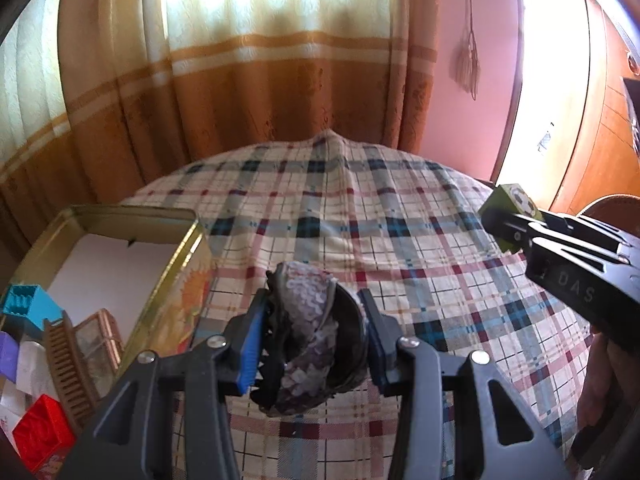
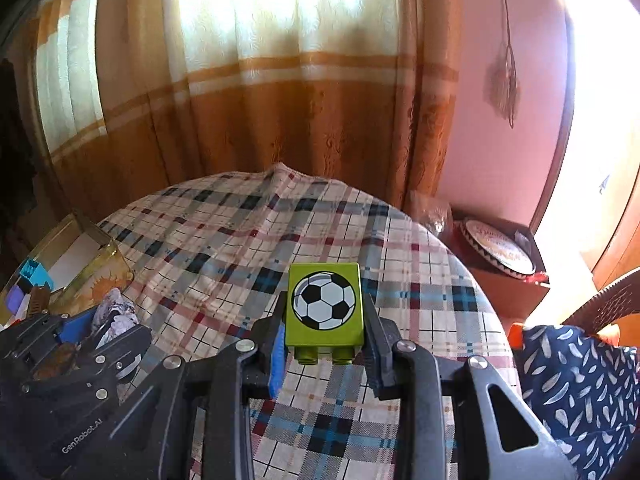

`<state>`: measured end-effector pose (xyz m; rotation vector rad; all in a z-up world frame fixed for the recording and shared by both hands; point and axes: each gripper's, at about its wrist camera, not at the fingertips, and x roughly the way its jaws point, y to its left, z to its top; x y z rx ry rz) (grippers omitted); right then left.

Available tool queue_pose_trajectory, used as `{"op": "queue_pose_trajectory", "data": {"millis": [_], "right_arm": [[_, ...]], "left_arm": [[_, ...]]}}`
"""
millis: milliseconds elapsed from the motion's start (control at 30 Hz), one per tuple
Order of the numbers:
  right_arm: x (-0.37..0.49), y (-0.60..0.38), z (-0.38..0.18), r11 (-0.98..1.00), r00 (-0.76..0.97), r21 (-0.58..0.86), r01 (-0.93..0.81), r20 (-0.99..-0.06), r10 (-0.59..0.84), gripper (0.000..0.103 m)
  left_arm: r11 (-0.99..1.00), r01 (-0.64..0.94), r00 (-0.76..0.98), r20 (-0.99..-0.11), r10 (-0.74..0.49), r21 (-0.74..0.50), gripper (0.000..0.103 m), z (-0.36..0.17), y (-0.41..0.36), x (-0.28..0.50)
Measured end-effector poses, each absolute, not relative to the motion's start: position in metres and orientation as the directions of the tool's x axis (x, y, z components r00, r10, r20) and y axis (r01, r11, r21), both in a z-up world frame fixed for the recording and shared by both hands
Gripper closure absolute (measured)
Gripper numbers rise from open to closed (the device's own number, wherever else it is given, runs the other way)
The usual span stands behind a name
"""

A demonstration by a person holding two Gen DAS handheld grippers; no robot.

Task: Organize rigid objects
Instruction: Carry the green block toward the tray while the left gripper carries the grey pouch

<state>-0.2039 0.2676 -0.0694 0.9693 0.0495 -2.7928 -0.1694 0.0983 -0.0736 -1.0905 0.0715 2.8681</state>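
My left gripper [image 1: 314,340] is shut on a dark hair claw clip with a mottled purple-white top [image 1: 308,320], held above the plaid tablecloth [image 1: 400,240]. My right gripper [image 2: 325,346] is shut on a green toy block with a football picture [image 2: 325,308], also held above the cloth. The right gripper with its block [image 1: 516,200] shows at the right of the left wrist view. The left gripper with the clip [image 2: 114,316] shows at the lower left of the right wrist view.
An open gold tin box [image 1: 176,264] stands at the table's left; in it lie a blue block [image 1: 28,304], a red block [image 1: 44,428], a purple block [image 1: 8,354] and a brown comb [image 1: 66,364]. Curtains hang behind. A low cabinet with a round plate [image 2: 500,248] stands right.
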Motion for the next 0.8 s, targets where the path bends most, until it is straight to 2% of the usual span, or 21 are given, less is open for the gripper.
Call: {"op": "queue_pose_trajectory", "data": {"millis": [467,800], "right_arm": [[-0.193,0.263,-0.067,-0.978,-0.773,0.049,0.204,-0.605,-0.191,0.069],[-0.181,0.265,-0.068,-0.973,-0.769,0.103,0.205,-0.598,-0.225,0.069]], "left_arm": [[-0.998,-0.042,-0.815,-0.580,0.003,0.053,0.060,-0.062,0.095,-0.144],[-1.000,-0.016,-0.806,-0.592,0.007,0.010,0.060,-0.063,0.086,-0.145]]}}
